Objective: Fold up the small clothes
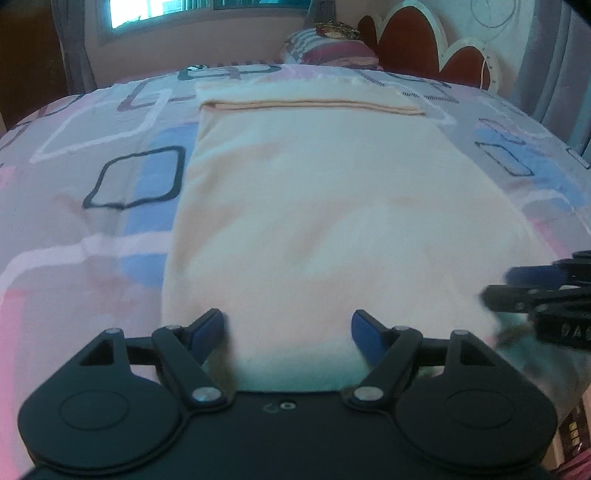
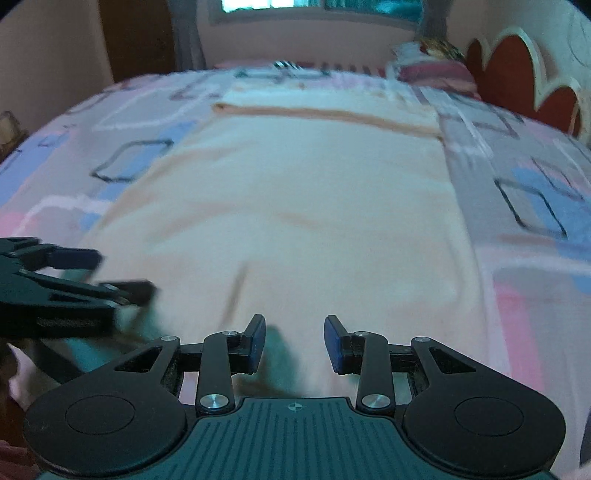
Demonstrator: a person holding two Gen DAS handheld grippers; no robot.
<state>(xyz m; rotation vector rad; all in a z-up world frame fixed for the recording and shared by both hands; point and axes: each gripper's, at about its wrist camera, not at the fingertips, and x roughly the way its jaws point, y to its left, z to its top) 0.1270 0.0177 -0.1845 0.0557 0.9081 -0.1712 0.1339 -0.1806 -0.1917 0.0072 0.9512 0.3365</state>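
A pale cream garment (image 1: 317,206) lies flat on the bed, long side running away from me, with a peach hem band at its far end. It fills the middle of the right wrist view too (image 2: 295,206). My left gripper (image 1: 288,328) is open, its blue pads (image 1: 207,330) over the garment's near edge, nothing between them. My right gripper (image 2: 294,341) is open over the near edge further right, empty. Each gripper shows at the edge of the other's view, the right one (image 1: 535,299) and the left one (image 2: 81,277).
The bed (image 1: 110,192) has a pink, blue and grey patterned sheet. A pillow (image 1: 332,48) and a red and white scalloped headboard (image 1: 424,40) stand at the far end. A window (image 1: 147,11) is in the back wall. The bed's near edge drops off below the grippers.
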